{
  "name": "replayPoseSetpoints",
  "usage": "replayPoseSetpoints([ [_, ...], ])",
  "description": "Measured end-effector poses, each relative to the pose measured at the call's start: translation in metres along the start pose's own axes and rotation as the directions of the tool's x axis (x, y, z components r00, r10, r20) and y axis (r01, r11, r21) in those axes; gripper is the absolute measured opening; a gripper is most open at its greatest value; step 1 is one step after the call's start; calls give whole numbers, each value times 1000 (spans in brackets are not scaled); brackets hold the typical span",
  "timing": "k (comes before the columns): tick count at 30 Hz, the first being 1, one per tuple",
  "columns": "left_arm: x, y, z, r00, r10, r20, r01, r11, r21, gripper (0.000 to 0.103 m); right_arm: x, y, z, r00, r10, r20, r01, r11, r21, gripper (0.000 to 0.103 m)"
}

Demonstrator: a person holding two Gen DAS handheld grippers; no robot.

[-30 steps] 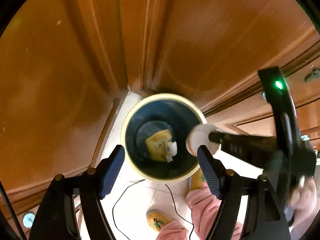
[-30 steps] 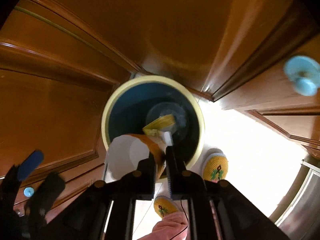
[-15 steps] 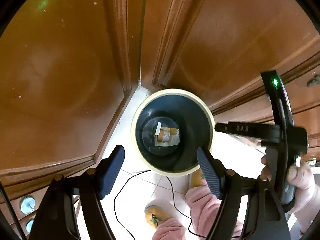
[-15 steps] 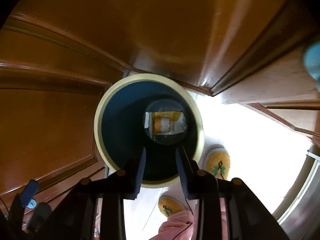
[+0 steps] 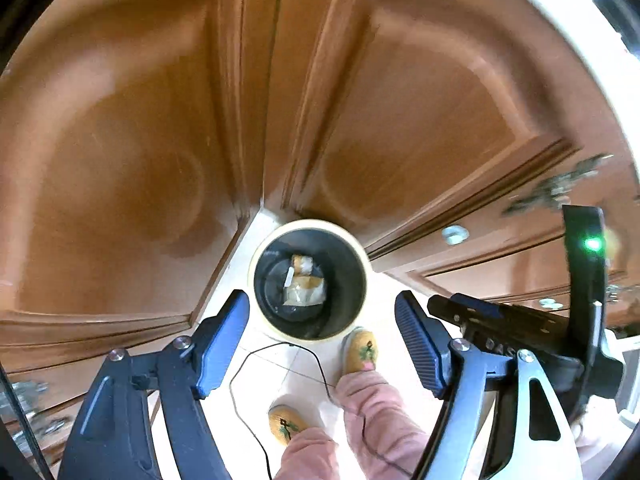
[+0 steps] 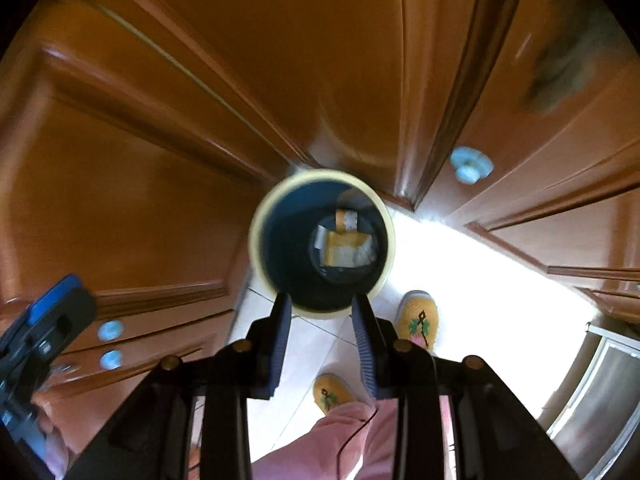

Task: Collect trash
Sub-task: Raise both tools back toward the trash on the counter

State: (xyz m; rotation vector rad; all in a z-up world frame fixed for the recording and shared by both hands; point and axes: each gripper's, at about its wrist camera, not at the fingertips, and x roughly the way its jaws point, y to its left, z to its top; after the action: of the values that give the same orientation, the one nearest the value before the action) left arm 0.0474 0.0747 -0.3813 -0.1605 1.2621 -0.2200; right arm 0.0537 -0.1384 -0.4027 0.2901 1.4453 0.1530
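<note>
While both grippers hung above the round cream-rimmed dark trash bin point(image 5: 362, 256), left gripper point(image 5: 322, 334) fingers were spread wide and empty, right gripper point(image 6: 320, 330) fingers parted, nothing between; yellow-and-white wrappers point(image 6: 344, 250) lay at the bin's bottom, slippers point(image 6: 418, 320) at five o'clock.

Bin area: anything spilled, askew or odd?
Nothing stands out. The bin stands upright on the floor in the cabinet corner, trash lying at its bottom, none seen on the floor. Both grippers are open and empty above it.
</note>
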Motion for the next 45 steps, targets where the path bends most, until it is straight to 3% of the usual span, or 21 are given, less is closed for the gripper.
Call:
replayPoseSetpoints([
  [5,-84,-31,17,997,-60,45,59,998,20,88,-111,24,0,993,16,118,-10,998,-57,31],
  [8,-134,-57,30,991,-109,83,105,993,45,90,-170,31,2,979,26,202,-13,998,-62,32],
  [12,-190,-92,48,981,-125,151,108,987,118,90,-245,29,-1,949,29,313,-11,998,-59,32],
  [19,-252,-139,73,964,-173,204,131,971,202,90,-331,17,-10,911,-16,412,48,997,-68,32],
  [24,-287,-184,98,949,-229,218,167,948,269,90,-367,-3,0,885,-46,463,71,997,-37,37],
  [29,-301,-225,119,940,-229,252,146,940,309,90,-405,-26,18,843,-78,532,90,996,4,51],
  [32,-301,-242,142,935,-229,272,140,940,311,91,-423,-42,37,827,-91,555,90,996,29,52],
  [35,-297,-252,170,932,-212,293,116,942,314,99,-437,-59,60,822,-104,561,93,995,47,53],
  [39,-288,-266,212,930,-173,324,71,950,303,101,-446,-84,98,829,-111,548,87,994,71,53],
  [45,-249,-267,275,946,-116,303,46,972,231,101,-445,-120,170,862,-47,505,9,997,77,53],
])
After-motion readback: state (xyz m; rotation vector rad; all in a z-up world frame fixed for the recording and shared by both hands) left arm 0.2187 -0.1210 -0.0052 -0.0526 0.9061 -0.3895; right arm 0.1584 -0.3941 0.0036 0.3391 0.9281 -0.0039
